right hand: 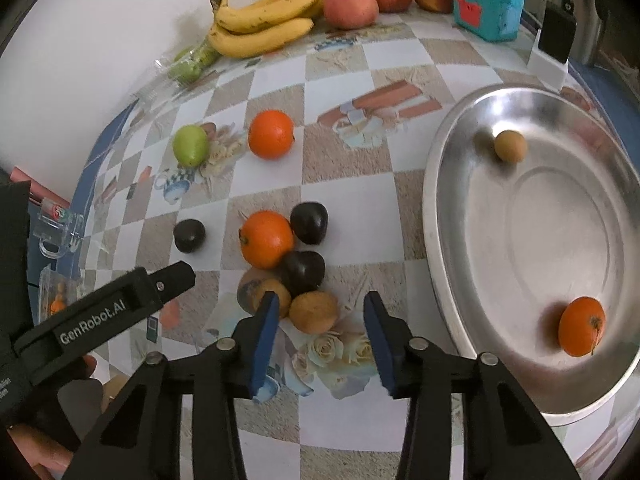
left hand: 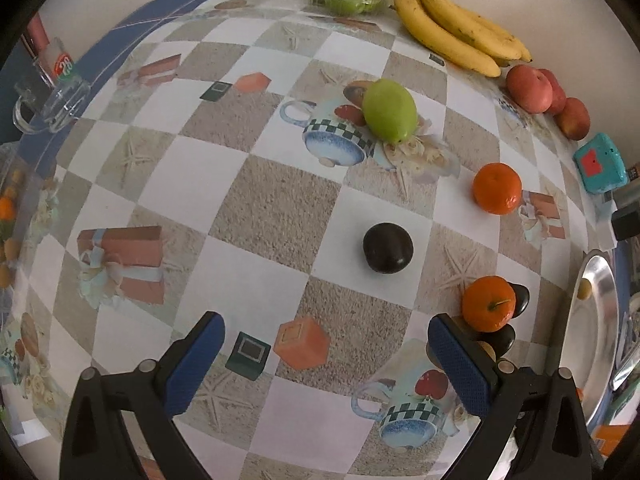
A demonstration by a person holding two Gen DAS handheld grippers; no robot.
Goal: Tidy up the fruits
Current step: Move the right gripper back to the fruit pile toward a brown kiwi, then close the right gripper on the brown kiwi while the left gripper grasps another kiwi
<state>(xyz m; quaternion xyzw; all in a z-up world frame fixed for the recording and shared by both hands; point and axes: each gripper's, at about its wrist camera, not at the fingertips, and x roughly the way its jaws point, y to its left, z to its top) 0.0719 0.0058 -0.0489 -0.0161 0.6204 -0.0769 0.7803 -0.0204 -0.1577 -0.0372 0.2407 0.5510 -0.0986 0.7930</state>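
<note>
My right gripper [right hand: 320, 334], fingers spread around the brown fruit [right hand: 314, 312], should pinch gently; left gripper [left hand: 326, 360] spread, empty.

Glass mug [left hand: 48, 100] at table edge; teal box [right hand: 486, 4] by wall.

Both looking steeply down along own fingers from close above the table [left hand: 260, 208], left view ahead toward bananas [left hand: 456, 28], right view over tray [right hand: 448, 184] to its right, sharing oranges, plums, green fruit [right hand: 191, 146], bananas, apples.
</note>
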